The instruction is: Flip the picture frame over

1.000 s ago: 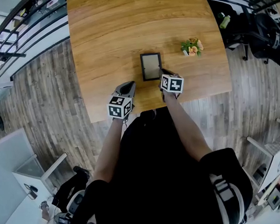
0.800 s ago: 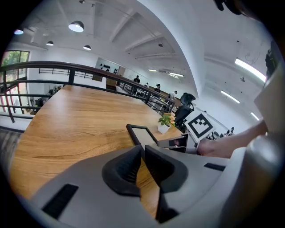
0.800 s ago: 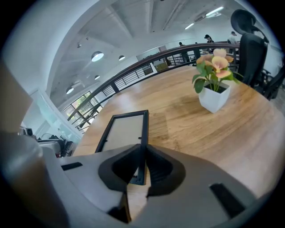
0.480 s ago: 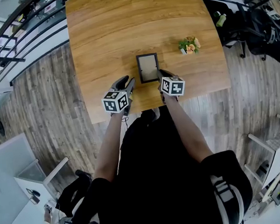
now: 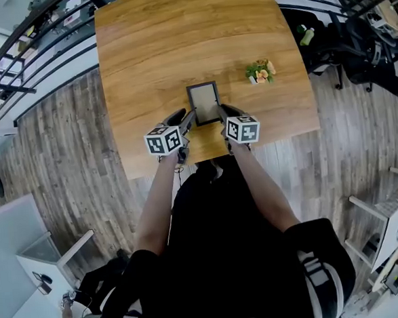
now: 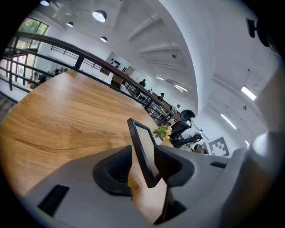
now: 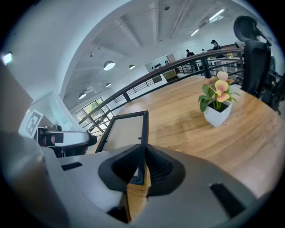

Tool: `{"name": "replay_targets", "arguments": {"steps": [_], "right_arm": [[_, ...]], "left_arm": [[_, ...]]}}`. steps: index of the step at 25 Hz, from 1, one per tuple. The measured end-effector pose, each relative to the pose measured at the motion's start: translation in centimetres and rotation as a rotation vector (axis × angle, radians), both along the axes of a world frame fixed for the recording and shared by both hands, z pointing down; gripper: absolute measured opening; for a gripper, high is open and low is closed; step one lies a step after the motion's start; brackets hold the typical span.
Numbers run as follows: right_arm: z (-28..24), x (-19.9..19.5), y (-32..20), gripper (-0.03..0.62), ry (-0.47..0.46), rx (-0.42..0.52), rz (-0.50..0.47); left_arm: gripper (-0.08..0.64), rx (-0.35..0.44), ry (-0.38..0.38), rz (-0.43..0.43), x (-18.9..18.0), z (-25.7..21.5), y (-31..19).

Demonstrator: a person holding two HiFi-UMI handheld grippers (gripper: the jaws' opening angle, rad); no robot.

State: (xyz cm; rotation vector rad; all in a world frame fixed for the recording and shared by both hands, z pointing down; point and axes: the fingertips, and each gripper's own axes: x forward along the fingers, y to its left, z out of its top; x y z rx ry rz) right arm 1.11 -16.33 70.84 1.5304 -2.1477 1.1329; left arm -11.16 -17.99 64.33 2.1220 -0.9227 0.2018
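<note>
Right gripper view, right gripper [image 7: 141, 171]: jaws clamped on the right edge of the picture frame [image 7: 127, 129].
Left gripper [image 6: 143, 167]: jaws just opening, apart; the frame's left edge sits loose between them.
Frame: thin black rectangle, pale panel, tilted.
Table [image 5: 177, 41]: glossy grained wood.

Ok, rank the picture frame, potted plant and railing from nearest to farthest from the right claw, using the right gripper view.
1. Picture frame: clamped edge-on in the right claw, at centre.
2. Potted plant: on the table, to the right.
3. Railing: beyond the table's far edge.
</note>
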Motion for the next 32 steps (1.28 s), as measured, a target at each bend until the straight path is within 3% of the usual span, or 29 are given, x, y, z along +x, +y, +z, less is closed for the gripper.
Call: {"name": "replay_targets", "arguments": {"steps": [8, 18, 24, 32], "right_arm": [[-2.3, 0.8, -0.8, 0.051, -0.021, 0.037, -0.082], [-3.4, 1.4, -0.8, 0.051, -0.035, 0.072, -0.220], [-3.3, 1.8, -0.3, 0.052, -0.065, 0.089, -0.245], [-3.3, 1.6, 0.0, 0.057, -0.021, 0.118, -0.299]], "left_arm": [[0.156, -0.046, 0.053, -0.078, 1.6, -0.5, -1.1], [0.155, -0.058, 0.048, -0.145, 4.2, -0.9, -1.4], [0.106, -0.066, 0.122, -0.209, 3.9, -1.1, -1.2], [0.089, -0.101, 0.213, -0.246, 4.1, -1.6, -0.9]]}}
